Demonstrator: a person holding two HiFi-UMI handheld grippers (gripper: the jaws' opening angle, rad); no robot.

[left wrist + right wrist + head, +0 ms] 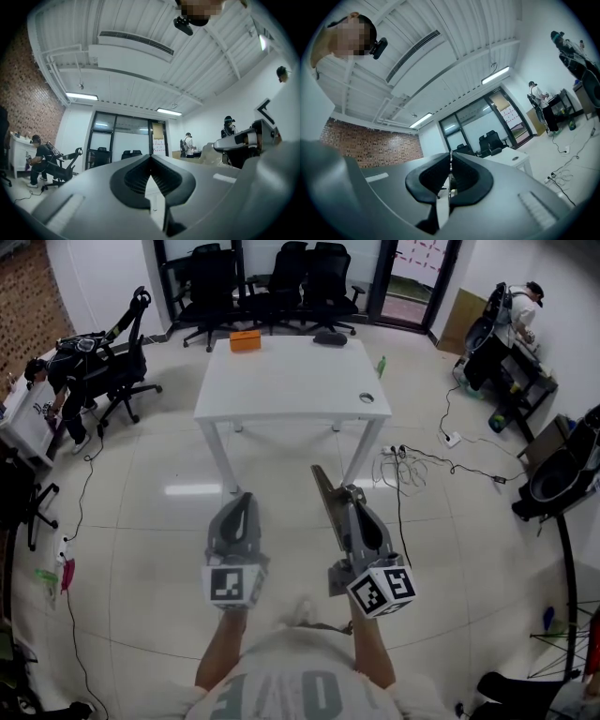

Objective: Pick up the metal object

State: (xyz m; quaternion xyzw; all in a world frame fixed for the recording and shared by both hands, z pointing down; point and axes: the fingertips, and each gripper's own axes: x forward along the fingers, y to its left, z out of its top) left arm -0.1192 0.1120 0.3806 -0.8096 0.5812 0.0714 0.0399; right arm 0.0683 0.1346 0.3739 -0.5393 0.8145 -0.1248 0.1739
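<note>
The right gripper point(347, 495) is clamped narrowly on the metal object point(324, 487), seemingly a thin flat strip. Its long axis points up and away toward the white table point(281, 390). The left gripper point(246, 496), beside it, is closed on nothing. Open tiled floor point(169, 521) lies ahead. Cables point(412, 465) sprawl beside the table's right legs, and office chairs point(281, 282) stand beyond it.

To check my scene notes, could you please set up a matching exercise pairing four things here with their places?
Things:
1 orange box
2 metal object
3 black chairs
4 cables

Places:
A on the floor, right of the white table
B between the right gripper jaws
C table's far left corner
D beyond the table's far side

Pairs: 1-C, 2-B, 3-D, 4-A
</note>
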